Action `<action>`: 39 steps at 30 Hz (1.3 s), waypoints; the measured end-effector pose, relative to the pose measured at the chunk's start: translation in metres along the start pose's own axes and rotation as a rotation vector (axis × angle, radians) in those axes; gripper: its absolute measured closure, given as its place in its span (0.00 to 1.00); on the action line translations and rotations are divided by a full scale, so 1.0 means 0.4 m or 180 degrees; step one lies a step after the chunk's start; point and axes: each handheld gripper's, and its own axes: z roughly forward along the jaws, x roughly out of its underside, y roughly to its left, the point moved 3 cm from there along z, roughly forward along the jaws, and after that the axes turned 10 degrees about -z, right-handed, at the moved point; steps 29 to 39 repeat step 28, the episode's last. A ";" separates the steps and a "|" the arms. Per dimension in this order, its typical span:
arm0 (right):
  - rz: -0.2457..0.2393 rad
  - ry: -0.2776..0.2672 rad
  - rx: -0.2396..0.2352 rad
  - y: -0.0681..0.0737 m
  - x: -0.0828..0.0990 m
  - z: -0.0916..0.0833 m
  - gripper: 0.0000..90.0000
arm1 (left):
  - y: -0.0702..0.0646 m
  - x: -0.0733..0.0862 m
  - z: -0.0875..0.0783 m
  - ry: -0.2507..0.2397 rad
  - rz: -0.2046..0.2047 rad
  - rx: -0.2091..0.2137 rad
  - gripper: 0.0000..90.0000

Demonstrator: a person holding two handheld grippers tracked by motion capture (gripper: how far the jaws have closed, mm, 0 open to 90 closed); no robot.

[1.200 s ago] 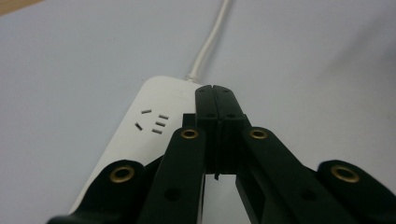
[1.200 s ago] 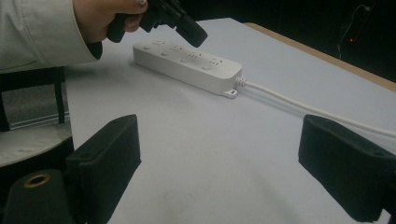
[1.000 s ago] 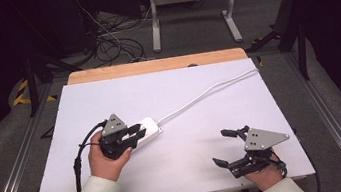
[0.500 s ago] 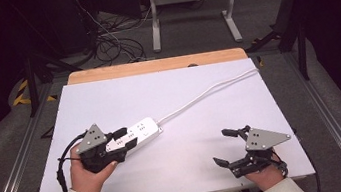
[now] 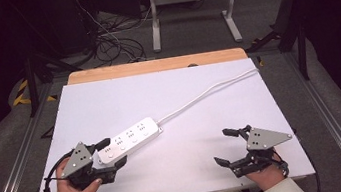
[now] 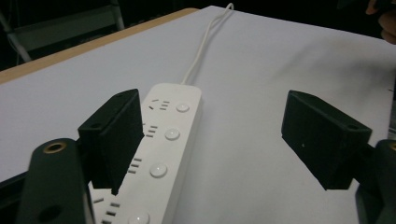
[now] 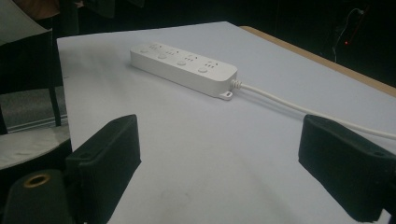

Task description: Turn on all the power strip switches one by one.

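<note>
Your left gripper sits at the near left of the table with its jaws spread wide around the near end of the power strip; in the left gripper view one jaw lies against the strip's socket side while the other stands well apart over bare table, so nothing is clamped; the strip lies flat, slanting away toward the table's middle, with its white cord running on to the far right edge; your right gripper rests at the near right, well apart from the strip, jaws wide and holding nothing; its own view shows the strip and cord beyond the jaws.
</note>
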 end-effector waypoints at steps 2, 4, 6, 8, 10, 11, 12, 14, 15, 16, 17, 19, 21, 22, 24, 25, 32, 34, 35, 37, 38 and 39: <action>0.0006 0.0004 -0.0003 0.000 0.001 0.000 0.14 | 0.004 0.013 -0.008 -0.0025 -0.0008 0.0046 0.20; 0.0006 0.0007 -0.0003 -0.001 0.001 0.000 0.14 | 0.009 0.025 -0.015 -0.0056 -0.0014 0.0081 0.18; 0.0005 0.0012 -0.0005 -0.001 0.002 -0.001 0.14 | 0.013 0.039 -0.023 -0.0075 -0.0028 0.0119 0.18; 0.0001 0.0013 -0.0017 -0.002 0.003 -0.001 0.14 | 0.020 0.055 -0.028 -0.0083 -0.0008 0.0161 0.16; 0.0007 0.0003 -0.0025 -0.002 0.003 0.000 0.14 | 0.028 0.069 -0.032 -0.0053 -0.0070 0.0177 0.15; 0.0009 0.0007 -0.0023 -0.002 0.004 0.000 0.14 | 0.033 0.075 -0.033 -0.0076 -0.0076 0.0156 0.15; 0.0015 0.0003 -0.0025 -0.002 0.004 0.000 0.14 | 0.035 0.081 -0.035 -0.0080 -0.0137 0.0172 0.15; 0.0025 0.0011 -0.0023 -0.005 0.007 0.001 0.14 | 0.040 0.092 -0.038 -0.0105 -0.0222 0.0161 0.15; 0.0031 0.0001 -0.0030 -0.006 0.008 0.002 0.13 | 0.044 0.098 -0.039 -0.0100 -0.0232 0.0130 0.15; 0.0044 0.0009 -0.0037 -0.007 0.009 0.002 0.13 | 0.045 0.105 -0.038 -0.0074 -0.0278 0.0110 0.15; 0.0050 0.0009 -0.0039 -0.007 0.011 0.003 0.13 | 0.048 0.110 -0.038 -0.0041 -0.0287 0.0077 0.15; 0.0076 -0.0010 -0.0050 -0.010 0.013 0.003 0.13 | 0.051 0.116 -0.036 -0.0019 -0.0330 0.0042 0.15; 0.0117 -0.0023 -0.0062 -0.013 0.015 0.003 0.12 | 0.050 0.116 -0.034 0.0001 -0.0354 0.0017 0.15; 0.0131 -0.0021 -0.0062 -0.014 0.016 0.002 0.12 | 0.049 0.114 -0.033 0.0011 -0.0315 0.0001 0.15; 0.0154 -0.0016 -0.0067 -0.017 0.020 0.003 0.12 | 0.046 0.110 -0.032 0.0037 -0.0182 -0.0079 0.15; 0.0168 -0.0023 -0.0075 -0.019 0.022 0.005 0.11 | 0.044 0.108 -0.032 0.0031 -0.0135 -0.0123 0.15; 0.0206 -0.0018 -0.0080 -0.024 0.026 0.007 0.11 | 0.039 0.103 -0.033 0.0012 -0.0029 -0.0160 0.15; 0.0206 -0.0018 -0.0080 -0.024 0.026 0.007 0.11 | 0.039 0.103 -0.033 0.0012 -0.0029 -0.0160 0.15; 0.0206 -0.0018 -0.0080 -0.024 0.026 0.007 0.11 | 0.039 0.103 -0.033 0.0012 -0.0029 -0.0160 0.15; 0.0206 -0.0018 -0.0080 -0.024 0.026 0.007 0.11 | 0.039 0.103 -0.033 0.0012 -0.0029 -0.0160 0.15; 0.0206 -0.0018 -0.0080 -0.024 0.026 0.007 0.11 | 0.039 0.103 -0.033 0.0012 -0.0029 -0.0160 0.15; 0.0206 -0.0018 -0.0080 -0.024 0.026 0.007 0.11 | 0.039 0.103 -0.033 0.0012 -0.0029 -0.0160 0.15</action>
